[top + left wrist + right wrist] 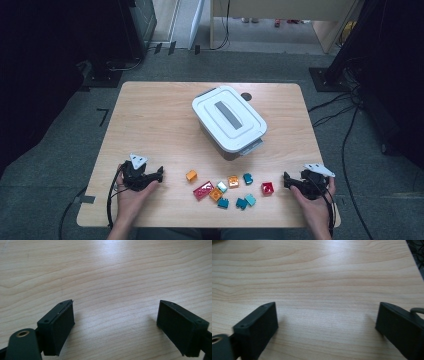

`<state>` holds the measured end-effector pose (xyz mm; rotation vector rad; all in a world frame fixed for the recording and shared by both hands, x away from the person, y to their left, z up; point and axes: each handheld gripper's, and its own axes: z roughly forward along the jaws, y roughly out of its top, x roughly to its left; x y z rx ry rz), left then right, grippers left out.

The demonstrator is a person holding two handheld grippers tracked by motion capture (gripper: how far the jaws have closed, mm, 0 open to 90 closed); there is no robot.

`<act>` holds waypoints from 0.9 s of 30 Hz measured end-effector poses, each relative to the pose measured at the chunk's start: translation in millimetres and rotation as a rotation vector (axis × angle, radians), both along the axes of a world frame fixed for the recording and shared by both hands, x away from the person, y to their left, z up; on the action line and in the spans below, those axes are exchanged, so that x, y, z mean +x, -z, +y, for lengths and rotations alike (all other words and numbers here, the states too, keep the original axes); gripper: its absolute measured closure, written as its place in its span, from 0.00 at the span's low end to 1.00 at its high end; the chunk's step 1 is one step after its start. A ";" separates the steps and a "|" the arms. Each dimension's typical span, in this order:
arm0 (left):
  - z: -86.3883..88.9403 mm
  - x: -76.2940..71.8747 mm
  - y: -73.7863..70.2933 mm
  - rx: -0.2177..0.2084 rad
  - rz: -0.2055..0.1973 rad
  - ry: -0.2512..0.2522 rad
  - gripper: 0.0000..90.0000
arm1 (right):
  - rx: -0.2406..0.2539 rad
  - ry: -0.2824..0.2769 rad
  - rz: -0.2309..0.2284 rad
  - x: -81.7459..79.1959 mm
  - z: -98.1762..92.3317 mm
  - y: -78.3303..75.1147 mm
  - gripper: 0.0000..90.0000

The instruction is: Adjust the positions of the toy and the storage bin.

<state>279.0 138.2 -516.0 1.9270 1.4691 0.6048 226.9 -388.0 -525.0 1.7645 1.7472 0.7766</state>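
Note:
A white lidded box (pixel 228 122) with a grey strip on its lid stands at the middle back of the wooden table (pixel 150 120). Several small toy bricks lie near the front edge: an orange one (pixel 191 175), a flat red one (pixel 203 190), a red one (pixel 267 188), teal ones (pixel 248 178) and more orange ones (pixel 233 181). My left gripper (pixel 161 174) rests on the table left of the bricks, open, with bare wood between its jaws (pixel 116 322). On the other side of the bricks my right gripper (pixel 286 180) rests open, nothing between its jaws (pixel 327 325).
A dark round spot (pixel 246 96) marks the table behind the box. Cables (pixel 345 150) trail over the grey floor to the right. Dark stands and furniture legs ring the far side of the table.

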 end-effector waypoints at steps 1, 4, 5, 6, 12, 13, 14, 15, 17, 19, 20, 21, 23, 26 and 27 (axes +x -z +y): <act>0.8 0.7 -1.6 -0.026 0.000 0.000 0.16 | 0.002 0.006 -0.002 -0.7 -0.9 -0.6 0.12; -2.4 2.8 -9.6 -0.033 -0.038 0.006 0.17 | 0.011 0.023 -0.019 -2.9 -1.6 -5.1 0.16; -4.2 4.1 -13.6 -0.032 -0.052 0.014 0.17 | 0.015 0.016 -0.030 -4.1 -0.2 -8.4 0.16; -6.0 5.7 -18.0 -0.037 -0.068 0.016 0.17 | 0.013 0.015 -0.044 -5.7 2.3 -12.7 0.17; -17.7 22.8 -42.9 -0.053 -0.134 0.032 0.25 | -0.004 -0.022 -0.124 -13.8 26.4 -38.8 0.25; -20.0 26.3 -46.8 -0.057 -0.142 0.033 0.25 | 0.003 -0.029 -0.140 -14.8 31.8 -42.9 0.27; -22.1 29.7 -50.8 -0.056 -0.152 0.035 0.25 | 0.020 -0.040 -0.155 -15.7 37.6 -47.3 0.29; -24.4 32.9 -54.3 -0.057 -0.165 0.035 0.27 | 0.036 -0.063 -0.169 -16.0 43.4 -51.6 0.29; -28.7 39.8 -60.1 -0.067 -0.180 0.042 0.28 | 0.047 -0.100 -0.195 -16.2 56.5 -59.9 0.29; -32.9 46.5 -64.7 -0.067 -0.181 0.056 0.29 | 0.061 -0.138 -0.210 -14.8 69.7 -66.6 0.28; -34.9 49.5 -66.5 -0.068 -0.183 0.064 0.29 | 0.064 -0.156 -0.216 -13.3 75.9 -68.9 0.28; -37.0 52.2 -68.2 -0.074 -0.181 0.070 0.29 | 0.070 -0.166 -0.216 -11.6 82.2 -70.7 0.28; -41.1 56.9 -70.8 -0.092 -0.177 0.079 0.29 | 0.075 -0.187 -0.214 -6.6 93.5 -72.4 0.27; -48.4 62.5 -72.9 -0.093 -0.172 0.096 0.29 | 0.083 -0.204 -0.214 1.4 107.3 -74.5 0.25; -51.1 64.1 -73.2 -0.089 -0.173 0.102 0.29 | 0.086 -0.210 -0.217 3.6 111.5 -75.5 0.23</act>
